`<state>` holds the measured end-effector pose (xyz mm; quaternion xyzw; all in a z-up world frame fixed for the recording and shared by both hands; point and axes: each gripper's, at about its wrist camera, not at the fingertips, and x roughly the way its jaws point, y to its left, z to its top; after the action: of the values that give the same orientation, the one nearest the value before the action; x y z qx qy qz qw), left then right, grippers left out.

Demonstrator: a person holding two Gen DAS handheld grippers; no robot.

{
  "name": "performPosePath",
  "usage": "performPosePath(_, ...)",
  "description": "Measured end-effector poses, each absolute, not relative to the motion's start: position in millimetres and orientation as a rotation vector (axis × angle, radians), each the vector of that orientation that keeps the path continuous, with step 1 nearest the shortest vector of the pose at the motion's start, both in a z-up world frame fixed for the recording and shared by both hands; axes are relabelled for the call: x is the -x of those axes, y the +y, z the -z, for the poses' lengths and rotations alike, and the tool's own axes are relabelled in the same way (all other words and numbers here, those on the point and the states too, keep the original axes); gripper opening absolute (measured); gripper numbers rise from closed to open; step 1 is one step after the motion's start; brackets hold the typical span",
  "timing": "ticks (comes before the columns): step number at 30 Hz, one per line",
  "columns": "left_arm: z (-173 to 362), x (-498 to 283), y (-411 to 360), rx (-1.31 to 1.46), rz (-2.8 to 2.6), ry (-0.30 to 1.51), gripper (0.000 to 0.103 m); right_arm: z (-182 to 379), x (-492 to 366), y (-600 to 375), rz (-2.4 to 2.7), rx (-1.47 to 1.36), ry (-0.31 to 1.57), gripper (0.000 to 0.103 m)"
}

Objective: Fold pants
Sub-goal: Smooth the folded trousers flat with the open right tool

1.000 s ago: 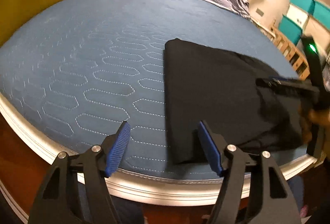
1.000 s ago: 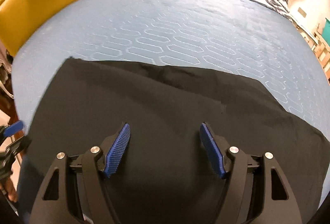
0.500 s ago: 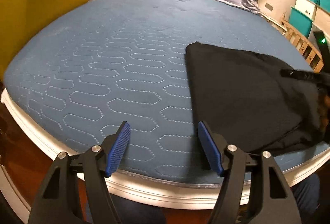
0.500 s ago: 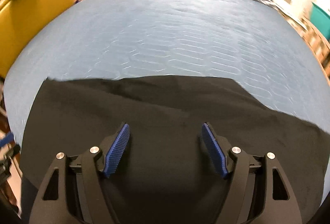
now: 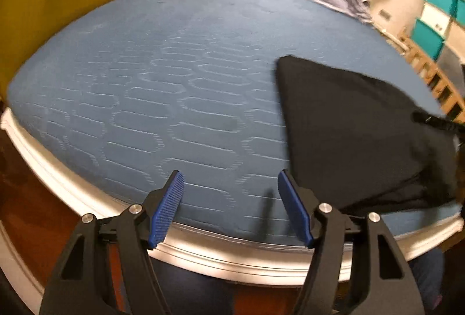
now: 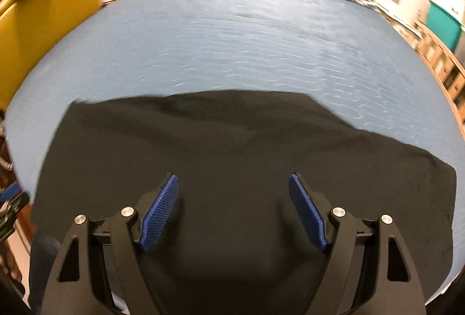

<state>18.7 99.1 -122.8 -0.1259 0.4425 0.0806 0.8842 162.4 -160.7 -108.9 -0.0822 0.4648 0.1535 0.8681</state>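
**A:** Left wrist view first, reading from the left: a yellow padded chair (image 5: 43, 10) stands beside the bed, then comes the blue quilted mattress (image 5: 174, 82), and the left gripper (image 5: 229, 207) hangs over its white near rim with blue-padded fingers (image 5: 167, 207) spread apart and nothing between them. Where are the trousers?

**B:** The black, flat-lying folded pants (image 5: 357, 135) sit on the right part of the mattress close to the near edge, their left border just beside the left gripper's right finger but, as far as I can tell, not touching it. At the far right a dark blurred bar crosses the cloth; I judge it to be the other tool.

**A:** And the right wrist view?

**B:** There the right gripper (image 6: 232, 210) hovers over the middle of the black cloth (image 6: 232, 140), fingers wide and empty. Whether it touches the fabric I cannot tell.

**A:** So how should the next fold be done well?

**B:** My judgement: take both corners of one short edge, pinching every layer, lift low, carry across together, and align edges before releasing. Thin slack cloth will likely drag and wrinkle if only one side moves.
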Motion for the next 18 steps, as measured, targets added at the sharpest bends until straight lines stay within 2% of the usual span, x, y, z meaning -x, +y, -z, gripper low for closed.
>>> performPosePath(8,133,-29,85,0.528,0.024,0.937,0.067,129,-128,-124,-0.36,0.226,1.018,0.075)
performPosePath(18,138,-29,74,0.426,0.01,0.939,0.063,140,-127,-126,-0.346,0.228,1.01,0.079)
